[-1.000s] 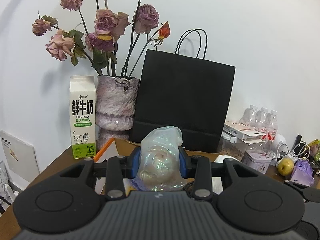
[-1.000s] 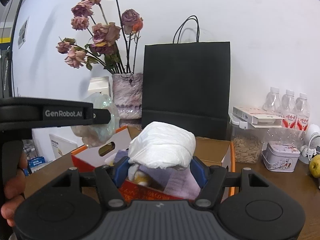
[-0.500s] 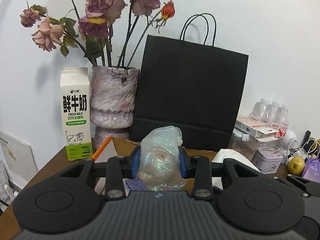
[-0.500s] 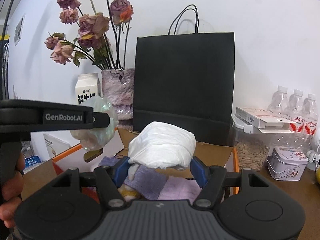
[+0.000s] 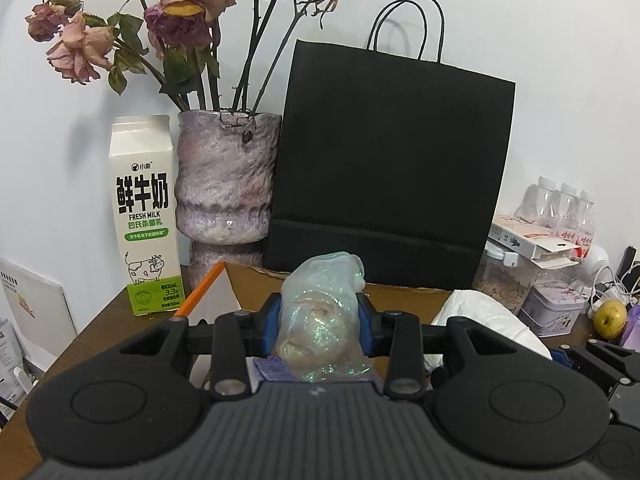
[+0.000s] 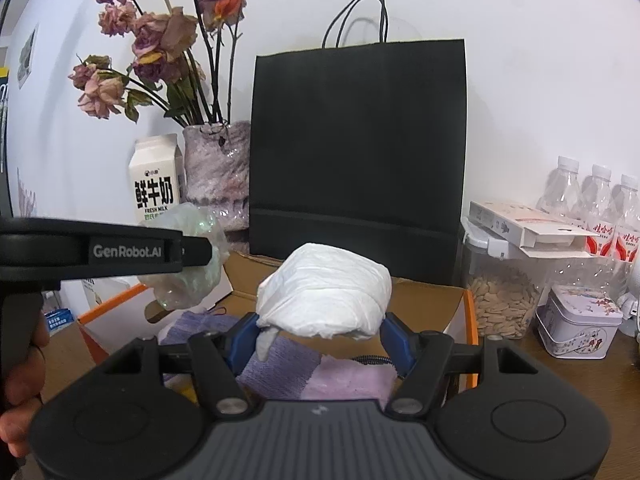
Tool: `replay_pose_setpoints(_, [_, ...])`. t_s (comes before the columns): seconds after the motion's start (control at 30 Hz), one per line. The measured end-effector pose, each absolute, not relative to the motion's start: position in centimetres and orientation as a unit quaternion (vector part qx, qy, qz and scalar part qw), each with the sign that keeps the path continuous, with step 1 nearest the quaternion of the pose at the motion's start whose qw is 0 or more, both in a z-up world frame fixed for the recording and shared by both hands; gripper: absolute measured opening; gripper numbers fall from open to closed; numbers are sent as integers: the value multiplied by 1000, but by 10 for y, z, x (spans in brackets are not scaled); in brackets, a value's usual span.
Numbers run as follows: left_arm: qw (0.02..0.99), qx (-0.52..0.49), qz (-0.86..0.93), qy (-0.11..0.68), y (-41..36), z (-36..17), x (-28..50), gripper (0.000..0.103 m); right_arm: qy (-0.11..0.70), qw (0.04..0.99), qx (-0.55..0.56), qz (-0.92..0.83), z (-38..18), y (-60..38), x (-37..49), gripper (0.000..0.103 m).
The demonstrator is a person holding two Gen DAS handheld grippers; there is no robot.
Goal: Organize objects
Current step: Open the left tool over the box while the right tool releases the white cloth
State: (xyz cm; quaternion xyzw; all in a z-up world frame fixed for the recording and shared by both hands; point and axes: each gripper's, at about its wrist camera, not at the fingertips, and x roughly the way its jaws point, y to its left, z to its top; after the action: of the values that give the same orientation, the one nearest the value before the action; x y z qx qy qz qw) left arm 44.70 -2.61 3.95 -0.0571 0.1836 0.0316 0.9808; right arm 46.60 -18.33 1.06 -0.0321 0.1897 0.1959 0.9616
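My left gripper (image 5: 320, 322) is shut on a crumpled iridescent plastic bundle (image 5: 324, 320), held above an open orange-edged cardboard box (image 5: 400, 298). In the right wrist view the same bundle (image 6: 188, 280) hangs at the left, under the left gripper's black arm (image 6: 100, 250). My right gripper (image 6: 320, 336) is shut on a white wrapped bundle (image 6: 326, 294), also over the box (image 6: 428, 304). Purple knitted cloth (image 6: 280, 368) lies inside the box beneath it. The white bundle (image 5: 484, 316) shows at the right in the left wrist view.
Behind the box stand a black paper bag (image 5: 392, 168), a mottled vase (image 5: 228, 184) of dried roses and a milk carton (image 5: 144, 216). To the right are a seed jar (image 6: 500, 300), a small tin (image 6: 578, 322), water bottles (image 6: 596, 204) and an apple (image 5: 610, 318). A hand (image 6: 20, 376) grips the left tool.
Both grippers have moved forward toward the black bag and slightly down, each still holding its bundle. The bag, vase and carton look larger and nearer.
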Motion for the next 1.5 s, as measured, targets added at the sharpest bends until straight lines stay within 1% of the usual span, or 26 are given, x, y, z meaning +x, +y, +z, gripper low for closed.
replay_pose_setpoints(0.07, [981,-58,31,185,-25,38,449,40,192,961,-32,195,9,-183,467,66])
replay_pose_setpoints(0.13, [980,-59,29,187,-25,36,451,44,192,962,-31,193,9,-183,467,68])
replay_pose_setpoints(0.17, [980,-57,31,188,-25,35,452,47,192,962,-30,192,8,-183,467,73])
replay_pose_setpoints(0.2, [980,-55,34,188,-25,34,452,56,193,962,-28,191,8,-184,468,80])
replay_pose_setpoints(0.23, [980,-54,35,187,-25,34,452,63,196,962,-25,191,7,-185,470,83])
replay_pose_setpoints(0.3, [982,-52,43,177,-25,34,450,103,202,961,-22,191,5,-186,472,99])
replay_pose_setpoints(0.33, [983,-49,51,167,-26,35,448,103,202,961,-22,188,4,-186,472,102])
replay_pose_setpoints(0.37, [985,-46,59,156,-26,35,446,103,200,962,-22,184,4,-186,472,103])
replay_pose_setpoints(1.07, [983,-52,67,163,-23,38,443,103,204,964,-18,171,2,-191,473,103])
replay_pose_setpoints(1.5, [983,-63,74,157,-16,46,415,103,191,965,-32,175,12,-191,450,103])
